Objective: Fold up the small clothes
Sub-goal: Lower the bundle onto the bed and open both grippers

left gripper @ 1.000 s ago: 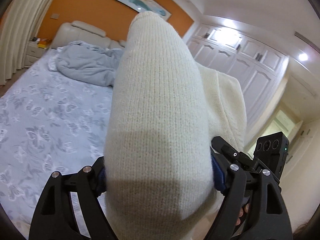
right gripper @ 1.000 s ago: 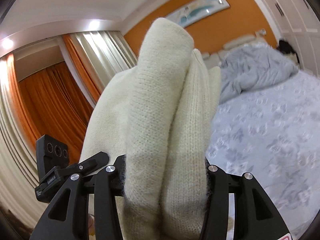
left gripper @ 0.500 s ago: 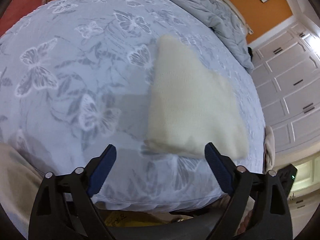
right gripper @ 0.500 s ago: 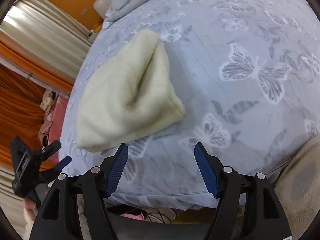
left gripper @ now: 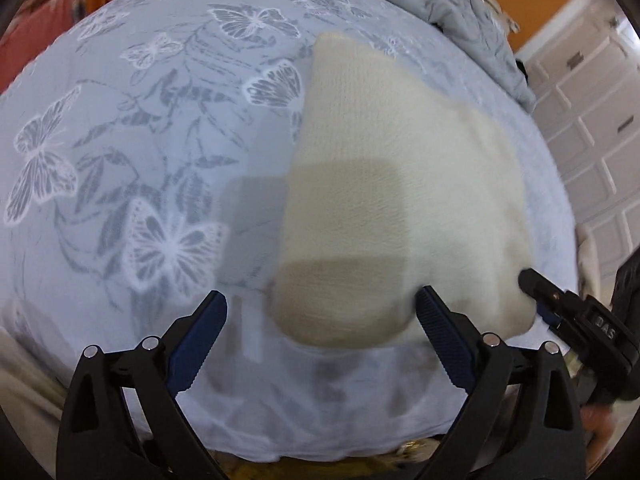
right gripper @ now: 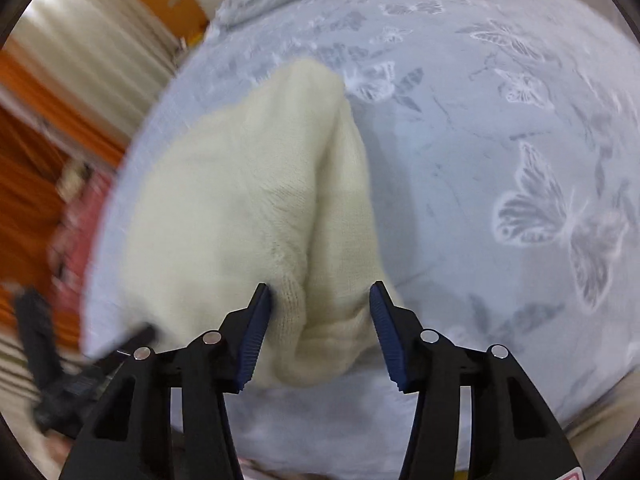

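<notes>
Cream knit, thick and soft: the folded sweater (left gripper: 404, 200) lies on the near part of the bed (left gripper: 132, 152), on a pale blue sheet printed with butterflies, its near edge close to the edge of the mattress. A rumpled grey blanket (left gripper: 472, 20) lies at the far end.

The left claw (left gripper: 322, 320) has just been opening and now stands wide, its blue pads on either side of the sweater's near left corner without pressing it. The right claw (right gripper: 316, 322) has just been closing to a middling gap; the near right corner of the sweater bulges up between its pads, the left pad seems to touch the knit, but no firm squeeze shows.

By the look of it the sweater is light, limp and springy. It will sag and unroll if lifted by one layer, and the bulky fold will puff back up unless pressed flat. The knit is grippy, not slippery, and nothing about it is fragile. The best hold is probably at the two near corners, pinching all layers together.
</notes>
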Demonstrator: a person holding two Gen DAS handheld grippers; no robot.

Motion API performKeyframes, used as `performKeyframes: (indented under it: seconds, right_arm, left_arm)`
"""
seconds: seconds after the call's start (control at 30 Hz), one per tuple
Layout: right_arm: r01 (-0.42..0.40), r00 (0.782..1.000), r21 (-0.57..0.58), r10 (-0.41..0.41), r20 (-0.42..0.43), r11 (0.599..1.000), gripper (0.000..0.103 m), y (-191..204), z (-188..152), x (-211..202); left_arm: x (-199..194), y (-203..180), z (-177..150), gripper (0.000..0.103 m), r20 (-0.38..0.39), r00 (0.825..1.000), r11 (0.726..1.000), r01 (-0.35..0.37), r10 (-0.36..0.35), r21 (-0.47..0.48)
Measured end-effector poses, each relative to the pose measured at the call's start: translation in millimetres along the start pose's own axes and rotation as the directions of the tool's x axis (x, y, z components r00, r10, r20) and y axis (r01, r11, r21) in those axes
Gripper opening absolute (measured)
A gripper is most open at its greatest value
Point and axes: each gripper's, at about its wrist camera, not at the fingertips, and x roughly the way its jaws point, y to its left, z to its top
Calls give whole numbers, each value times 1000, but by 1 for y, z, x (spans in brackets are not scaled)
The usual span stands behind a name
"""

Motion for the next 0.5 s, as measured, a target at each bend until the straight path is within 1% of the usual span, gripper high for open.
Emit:
performKeyframes:
  seconds: [0.03, 0.1, 0.13, 0.17, 0.2, 0.27, 0.33, 0.37, 0.43, 0.47, 0.5]
  right_arm:
    - [4, 1000, 1, -4, -1, 1000, 56, -2, 0, 0]
    - [-40, 999, 53, 40, 11, 998, 56, -8, 0, -14]
    - [-67, 997, 69, 65, 33, 995, 57, -9, -1, -23]
    - [-109, 993, 69, 105, 60, 992, 57, -8, 0, -33]
    - [-127, 990, 56, 123, 65, 990, 57, -5, 1, -38]
    - [-125, 991, 13, 124, 39, 992, 57, 4, 6, -37]
    - [-101, 995, -12, 101, 10, 995, 57, 11, 9, -26]
    - [-90, 996, -23, 90, -15, 996, 53, 14, 9, -16]
    - [-74, 996, -50, 71, -61, 996, 26, 20, 6, 2]
    - [-65, 997, -66, 61, -50, 996, 20, 24, 6, 1]
    - [-69, 997, -74, 67, -25, 995, 17, 28, 8, -6]
  left_arm:
    - [2, 3, -1, 94, -7, 1000, 1000, 5, -5, -2]
    - [4, 8, -2, 95, -8, 1000, 999, 25, -25, -25]
    - [3, 10, -2, 95, -3, 999, 999, 37, -37, -35]
    - [2, 11, -2, 95, 2, 999, 998, 42, -42, -38]
    - [2, 11, -2, 95, 2, 999, 998, 45, -44, -39]
    - [3, 14, -4, 97, 7, 999, 997, 51, -51, -49]
    - [4, 12, -5, 98, 10, 999, 998, 45, -44, -52]
    - [3, 11, -5, 98, 12, 999, 998, 40, -40, -48]
    - [2, 8, -7, 98, 19, 999, 999, 30, -29, -34]
    - [2, 7, -6, 98, 20, 999, 999, 26, -25, -29]
    - [1, 6, -6, 98, 20, 1000, 1000, 22, -22, -22]
